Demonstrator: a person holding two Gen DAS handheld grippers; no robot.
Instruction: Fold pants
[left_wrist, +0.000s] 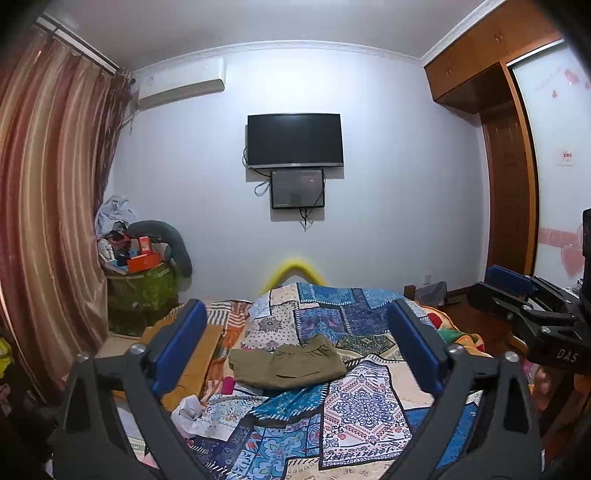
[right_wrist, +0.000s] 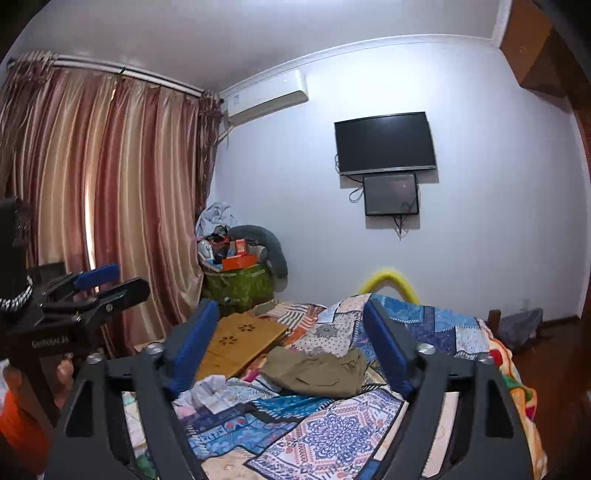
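Olive-green pants (left_wrist: 287, 365) lie in a folded bundle on the patchwork bedspread (left_wrist: 354, 410), in the middle of the bed. They also show in the right wrist view (right_wrist: 317, 371). My left gripper (left_wrist: 295, 332) is open and empty, held above the bed well short of the pants. My right gripper (right_wrist: 290, 332) is open and empty too, also back from the pants. The right gripper shows at the right edge of the left wrist view (left_wrist: 517, 295); the left gripper shows at the left edge of the right wrist view (right_wrist: 99, 284).
A wooden lap board (right_wrist: 240, 339) lies on the bed left of the pants. Crumpled white paper (right_wrist: 201, 393) lies near it. A green bin piled with clutter (right_wrist: 240, 280) stands by the curtain (right_wrist: 110, 206). A TV (left_wrist: 294, 139) hangs on the far wall. A wardrobe (left_wrist: 509, 177) stands at the right.
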